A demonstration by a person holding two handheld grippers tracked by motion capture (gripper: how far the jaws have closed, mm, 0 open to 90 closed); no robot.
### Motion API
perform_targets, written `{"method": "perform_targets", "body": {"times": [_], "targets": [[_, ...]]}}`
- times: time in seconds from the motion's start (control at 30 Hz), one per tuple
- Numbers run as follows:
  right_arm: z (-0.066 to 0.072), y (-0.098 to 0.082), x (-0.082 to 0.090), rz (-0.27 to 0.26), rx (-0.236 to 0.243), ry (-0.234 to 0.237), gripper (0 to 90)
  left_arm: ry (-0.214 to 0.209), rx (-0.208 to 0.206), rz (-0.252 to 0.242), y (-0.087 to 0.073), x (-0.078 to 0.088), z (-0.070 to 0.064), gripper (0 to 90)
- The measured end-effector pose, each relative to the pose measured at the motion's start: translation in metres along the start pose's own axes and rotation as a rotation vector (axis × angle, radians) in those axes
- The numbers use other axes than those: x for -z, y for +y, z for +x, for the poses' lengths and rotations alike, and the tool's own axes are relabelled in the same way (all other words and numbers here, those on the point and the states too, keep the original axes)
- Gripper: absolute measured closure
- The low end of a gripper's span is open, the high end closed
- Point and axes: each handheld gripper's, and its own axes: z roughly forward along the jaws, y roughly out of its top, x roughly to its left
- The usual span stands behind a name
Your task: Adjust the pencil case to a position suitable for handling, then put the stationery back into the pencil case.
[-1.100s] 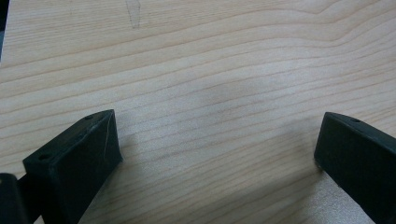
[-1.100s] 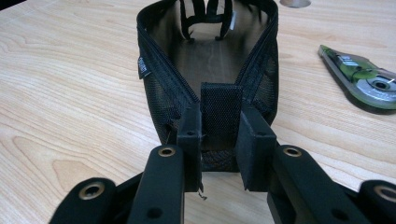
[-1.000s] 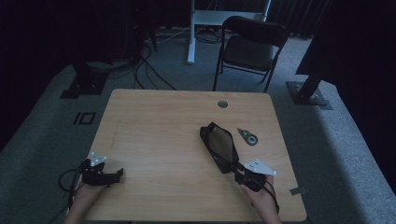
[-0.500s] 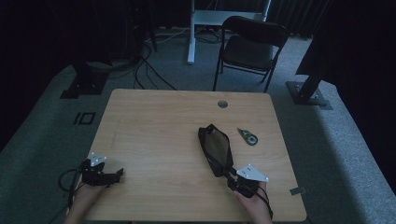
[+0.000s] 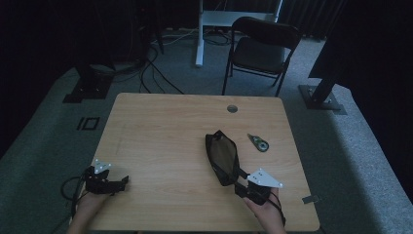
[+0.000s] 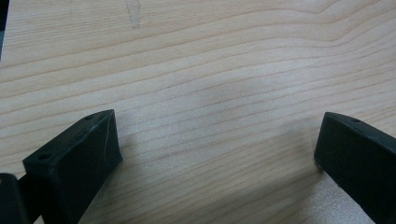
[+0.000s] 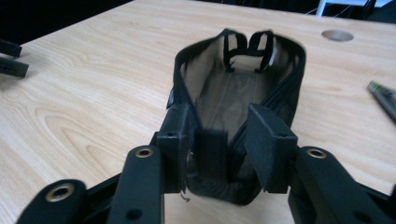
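A black zip pouch (image 5: 221, 156) lies open on the wooden table (image 5: 160, 131), its pale lining (image 7: 233, 88) facing up. My right gripper (image 5: 239, 181) is at the pouch's near end. Its jaws have just been opening and now stand a little apart on either side of that end's black tab (image 7: 210, 149), so the right gripper (image 7: 219, 114) is open with the pouch between its pads. My left gripper (image 5: 124, 181) rests near the table's front left corner. In its own view the left gripper (image 6: 217, 140) is wide open over bare wood.
A small dark green tape dispenser (image 5: 258, 142) lies right of the pouch, also at the edge of the right gripper view (image 7: 383, 98). A round cable hole (image 5: 232, 108) is near the far edge. A folding chair (image 5: 260, 48) stands behind the table.
My right hand has shifted a little to the left, and the pouch has swung slightly left with it. The left hand has not moved.
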Motion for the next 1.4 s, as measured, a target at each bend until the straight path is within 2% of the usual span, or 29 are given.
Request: {"method": "perform_targets", "body": {"times": [0.17, 0.43, 0.6, 0.67, 0.77, 0.8, 0.87, 0.93, 0.97, 1.0, 1.03, 1.13, 1.27, 1.4], "targets": [[-0.006, 0.008, 0.001, -0.013, 0.015, 0.000, 51.6, 0.000, 0.000, 0.000, 0.000, 0.000, 0.000, 0.4], [-0.018, 0.016, 0.002, -0.032, -0.003, 0.000, 47.1, 0.000, 0.000, 0.001, 0.000, 0.000, 0.000, 0.4], [-0.033, 0.026, 0.005, -0.059, -0.013, 0.007, 36.1, 0.000, 0.000, 0.001, 0.000, 0.000, 0.000, 0.4], [-0.038, 0.029, 0.004, -0.062, 0.009, -0.004, 33.0, 0.000, 0.000, 0.000, 0.000, 0.000, 0.000, 0.4], [-0.045, 0.033, 0.004, -0.067, -0.007, 0.000, 30.4, 0.000, 0.000, 0.000, 0.000, 0.000, 0.000, 0.4], [-0.051, 0.035, 0.003, -0.087, -0.032, 0.000, 26.7, 0.000, 0.000, 0.001, 0.000, 0.000, 0.000, 0.4], [-0.055, 0.036, 0.003, -0.093, -0.025, -0.021, 18.5, 0.000, 0.000, 0.000, 0.000, 0.000, 0.000, 0.4], [-0.061, 0.037, 0.002, -0.103, -0.027, -0.032, 17.5, 0.000, 0.000, 0.001, 0.000, 0.000, 0.000, 0.4], [-0.064, 0.037, 0.001, -0.093, -0.017, -0.031, 14.0, 0.000, 0.000, 0.000, 0.000, 0.000, 0.000, 0.4], [-0.064, 0.037, 0.001, -0.093, -0.017, -0.031, 14.0, 0.000, 0.000, 0.000, 0.000, 0.000, 0.000, 0.4], [-0.070, 0.037, -0.001, -0.074, 0.007, -0.039, 13.7, -0.001, 0.003, -0.002, 0.000, 0.000, 0.000, 0.4], [-0.075, 0.037, -0.003, -0.071, -0.006, -0.042, 13.8, 0.000, 0.003, -0.002, 0.000, 0.000, 0.000, 0.4], [-0.090, 0.036, -0.005, -0.070, -0.010, -0.053, 14.4, 0.000, 0.003, -0.001, 0.000, 0.000, 0.000, 0.4], [-0.106, 0.035, -0.008, -0.072, -0.038, -0.067, 14.4, -0.001, 0.003, 0.000, 0.000, 0.000, 0.000, 0.4]]}}
